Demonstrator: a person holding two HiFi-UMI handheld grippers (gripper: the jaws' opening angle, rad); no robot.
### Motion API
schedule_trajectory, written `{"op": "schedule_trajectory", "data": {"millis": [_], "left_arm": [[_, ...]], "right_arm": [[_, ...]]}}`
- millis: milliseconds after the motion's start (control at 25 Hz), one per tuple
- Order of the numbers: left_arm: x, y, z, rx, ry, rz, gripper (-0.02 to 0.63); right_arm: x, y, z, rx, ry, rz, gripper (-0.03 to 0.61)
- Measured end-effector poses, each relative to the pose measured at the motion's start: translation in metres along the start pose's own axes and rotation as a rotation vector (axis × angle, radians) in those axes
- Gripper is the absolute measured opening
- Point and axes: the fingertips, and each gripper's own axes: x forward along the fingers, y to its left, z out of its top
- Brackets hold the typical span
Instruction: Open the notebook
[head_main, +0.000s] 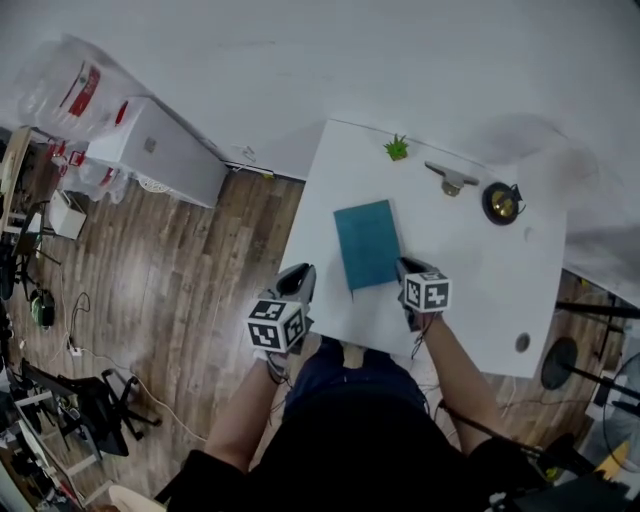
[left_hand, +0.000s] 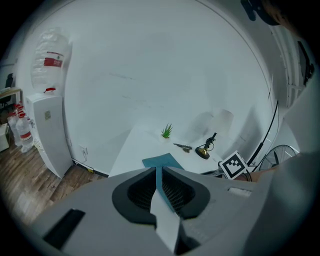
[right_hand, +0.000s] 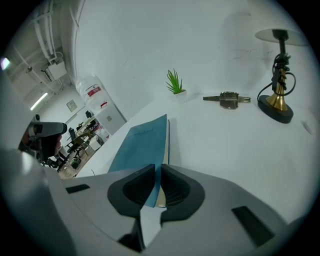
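A closed teal notebook (head_main: 367, 243) lies in the middle of the white table (head_main: 480, 290), its spine to the left. My right gripper (head_main: 405, 268) is at the notebook's near right corner. In the right gripper view the teal cover (right_hand: 140, 142) runs in between the jaws of the right gripper (right_hand: 157, 169), which are shut on its edge with the pages just beneath. My left gripper (head_main: 298, 280) hovers by the table's left front edge, apart from the notebook. In the left gripper view the left gripper (left_hand: 159, 170) has its jaws shut and empty, the notebook (left_hand: 162, 161) showing beyond them.
At the table's far side stand a small green plant (head_main: 397, 148), a metal key-like piece (head_main: 450, 178) and a small brass lamp (head_main: 500, 203). A white cabinet (head_main: 160, 150) with water bottles stands on the wooden floor to the left. Cables and stands crowd the right side.
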Motion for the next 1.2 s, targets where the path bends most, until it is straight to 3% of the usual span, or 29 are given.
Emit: {"op": "schedule_trajectory", "data": {"millis": [560, 1200], "left_arm": [[-0.021, -0.005, 0.001, -0.03, -0.039, 0.009, 0.035], [-0.036, -0.003, 0.003, -0.036, -0.069, 0.008, 0.035]], "right_arm": [[-0.038, 0.038, 0.03, 0.085, -0.084, 0.088, 0.02], [-0.056, 0.155, 0.051, -0.071, -0.126, 0.258, 0.012]]}}
